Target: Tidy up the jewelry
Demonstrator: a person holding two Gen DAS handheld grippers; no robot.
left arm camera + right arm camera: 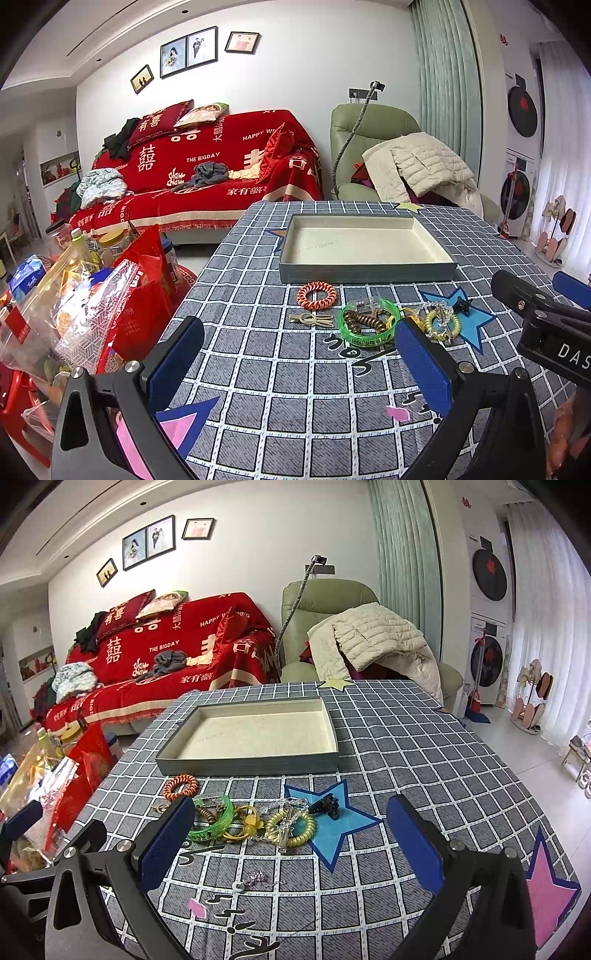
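A shallow grey tray (365, 271) (247, 765) with a cream lining lies on the checked tablecloth. In front of it lie an orange coil hair tie (317, 295) (180, 785), a gold hair clip (309, 319), a green bangle (369, 326) (212, 821) around a brown coil tie, yellow ties (245, 825), a yellow-green coil tie (291, 829) (437, 325), a black claw clip (325, 805) and a small pink charm (255, 880). My left gripper (299, 363) is open and empty, hovering near the pile. My right gripper (291, 843) is open and empty over the pile.
Bags of snacks and jars (77, 295) stand left of the table. A red-covered sofa (207, 166) and a green armchair with a white jacket (417, 162) are behind the table. The table's right edge (517, 768) drops to the floor.
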